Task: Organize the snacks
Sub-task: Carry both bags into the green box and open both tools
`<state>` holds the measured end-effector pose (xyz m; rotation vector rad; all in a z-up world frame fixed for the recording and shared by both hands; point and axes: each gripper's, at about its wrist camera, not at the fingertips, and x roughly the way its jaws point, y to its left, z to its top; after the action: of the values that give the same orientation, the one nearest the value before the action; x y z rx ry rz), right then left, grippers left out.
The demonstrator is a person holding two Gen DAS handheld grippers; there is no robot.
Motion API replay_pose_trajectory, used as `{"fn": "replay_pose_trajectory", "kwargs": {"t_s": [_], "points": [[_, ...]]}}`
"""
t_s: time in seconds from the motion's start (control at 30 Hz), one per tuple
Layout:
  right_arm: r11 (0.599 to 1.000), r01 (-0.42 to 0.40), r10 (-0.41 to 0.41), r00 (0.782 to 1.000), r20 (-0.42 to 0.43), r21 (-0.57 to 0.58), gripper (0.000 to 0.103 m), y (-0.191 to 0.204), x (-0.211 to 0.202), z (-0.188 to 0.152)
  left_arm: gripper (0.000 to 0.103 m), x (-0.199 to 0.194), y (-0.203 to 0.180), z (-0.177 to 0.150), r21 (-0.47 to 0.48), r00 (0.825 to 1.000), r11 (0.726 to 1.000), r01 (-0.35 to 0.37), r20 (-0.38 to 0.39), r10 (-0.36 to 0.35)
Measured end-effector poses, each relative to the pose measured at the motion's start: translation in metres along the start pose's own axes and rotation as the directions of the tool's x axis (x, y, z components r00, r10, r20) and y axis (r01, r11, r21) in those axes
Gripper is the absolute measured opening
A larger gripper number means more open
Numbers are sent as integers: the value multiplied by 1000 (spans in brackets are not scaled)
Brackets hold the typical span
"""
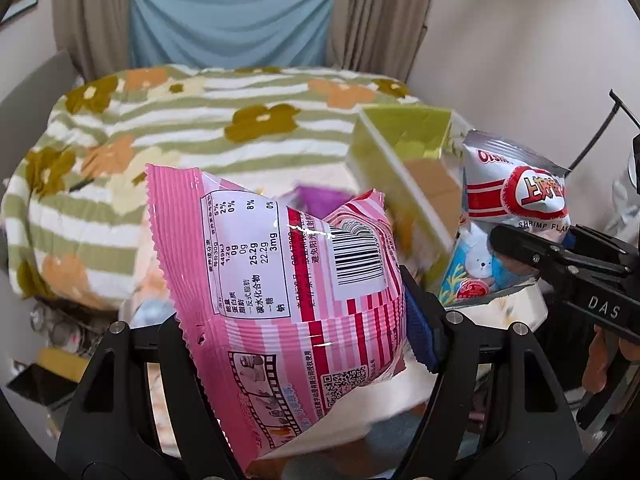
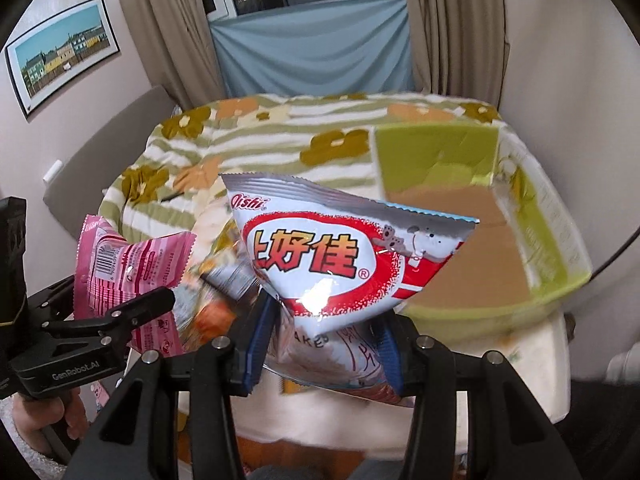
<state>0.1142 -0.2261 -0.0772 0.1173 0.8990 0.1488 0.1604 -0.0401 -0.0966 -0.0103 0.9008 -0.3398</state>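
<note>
Pink snack bag (image 1: 288, 280) over floral blanket (image 1: 180, 128), curtained window (image 1: 232, 20) behind

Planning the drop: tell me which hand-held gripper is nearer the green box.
Right. The right hand-held gripper, holding the Oishi bag, is just short of the green box; the left hand-held gripper, holding the pink bag, is farther away.

Two snack bags up, a box behind

We hold the left bag (image 1: 296, 280) beside the right bag (image 2: 332, 256); the box (image 2: 500, 232) sits behind on the bed (image 2: 256, 136).
</note>
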Motion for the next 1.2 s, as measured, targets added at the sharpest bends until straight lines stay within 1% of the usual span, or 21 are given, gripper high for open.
{"fn": "replay_pose_trajectory", "kwargs": {"t_s": [0.13, 0.23, 0.3, 0.4, 0.47, 0.53, 0.6, 0.7, 0.8, 0.87, 0.97, 1.0, 1.07, 1.1, 1.13, 1.2], "points": [[999, -1, 1, 1000, 11, -32, 44, -39, 3, 29, 69, 28, -46, 40, -26, 1000, 1000, 13, 20, -13], [998, 1, 1, 1000, 23, -61, 44, -73, 6, 51, 69, 53, -79, 66, -32, 1000, 999, 10, 27, -9], [997, 9, -7, 1000, 29, -80, 44, -92, 9, 62, 69, 68, -95, 79, -40, 1000, 999, 10, 25, -9], [997, 5, -4, 1000, 12, -79, 44, -123, 20, 80, 69, 98, -119, 103, -57, 1000, 998, -8, 4, 8], [997, 3, -3, 1000, -2, -71, 44, -143, 28, 89, 69, 117, -129, 113, -70, 1000, 997, -15, -15, 14], [998, 0, -1, 1000, -18, -59, 44, -161, 39, 96, 69, 145, -138, 128, -83, 998, 996, -22, -54, 17], [999, -7, 6, 999, -36, -38, 44, -176, 50, 103, 69, 167, -146, 138, -79, 997, 996, -31, -78, 25], [1000, -11, 10, 999, -53, -15, 44, -193, 62, 109, 69, 201, -152, 151, -64, 993, 997, -46, -115, 39], [1000, -7, 7, 998, -68, 2, 44, -202, 72, 113, 69, 230, -154, 161, -61, 988, 997, -43, -152, 34], [1000, -1, 2, 997, -75, 12, 44, -207, 77, 114, 69, 245, -156, 164, -50, 986, 998, -41, -166, 32], [1000, 13, -11, 997, -82, 28, 44, -216, 83, 116, 70, 256, -156, 166, -31, 983, 999, -45, -177, 39], [999, 17, -14, 996, -86, 34, 44, -218, 84, 116, 72, 260, -158, 167, -29, 983, 999, -44, -182, 38], [999, 19, -15, 995, -95, 43, 44, -220, 86, 116, 85, 267, -159, 169, -27, 980, 999, -43, -195, 37], [999, 19, -14, 995, -98, 44, 44, -222, 88, 118, 97, 266, -159, 168, -25, 980, 998, -49, -194, 43], [999, 20, -15, 995, -101, 45, 44, -222, 90, 119, 101, 264, -159, 167, -24, 981, 998, -54, -189, 48], [998, 22, -17, 994, -108, 50, 44, -223, 93, 119, 101, 262, -158, 168, -25, 983, 999, -44, -178, 39]]}}
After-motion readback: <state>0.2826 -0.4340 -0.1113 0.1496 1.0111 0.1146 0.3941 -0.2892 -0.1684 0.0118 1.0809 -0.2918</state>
